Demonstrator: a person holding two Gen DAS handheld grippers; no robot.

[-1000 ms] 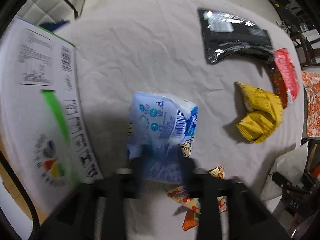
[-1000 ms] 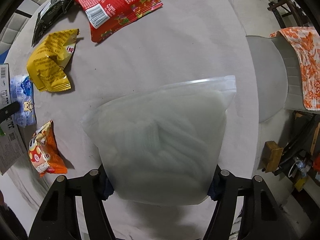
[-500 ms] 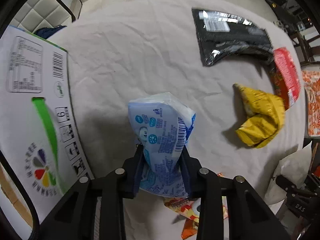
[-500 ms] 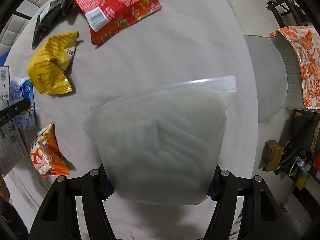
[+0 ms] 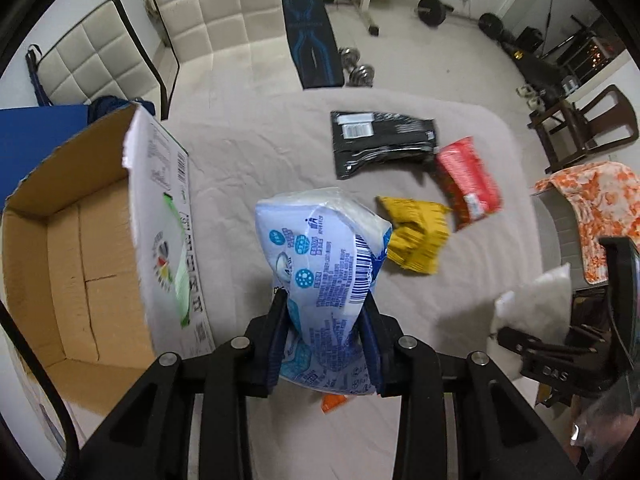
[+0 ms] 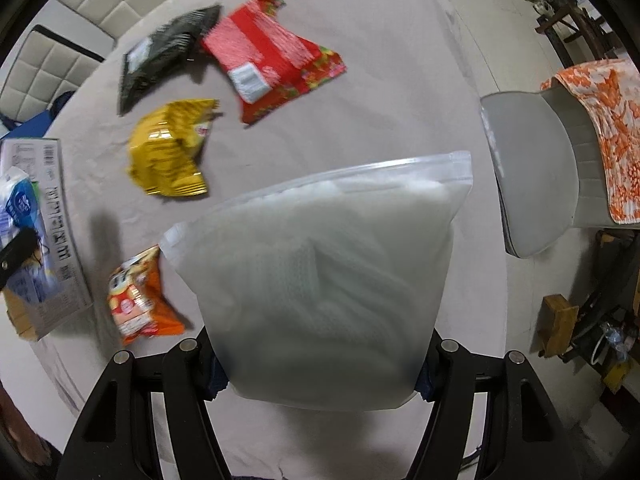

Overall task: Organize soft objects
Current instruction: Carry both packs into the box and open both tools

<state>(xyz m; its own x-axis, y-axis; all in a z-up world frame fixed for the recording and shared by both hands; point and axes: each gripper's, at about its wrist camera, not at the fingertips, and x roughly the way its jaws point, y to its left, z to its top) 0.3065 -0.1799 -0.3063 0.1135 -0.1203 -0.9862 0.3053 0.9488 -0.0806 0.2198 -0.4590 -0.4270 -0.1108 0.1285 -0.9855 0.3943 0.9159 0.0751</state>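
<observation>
My left gripper is shut on a blue-and-white soft pack and holds it raised above the table, just right of an open cardboard box. My right gripper is shut on a frosted zip bag with white fabric inside, held above the table. A yellow bag, a red bag, a black bag and an orange snack bag lie on the table.
The table has a beige cloth. The box also shows in the right wrist view. A grey chair with an orange patterned cloth stands at the right edge. White padded chairs stand beyond the table.
My left gripper closed on the blue-and-white pack and lifted it off the table, and the box's inside came into view. The right gripper rose a little with the zip bag.
</observation>
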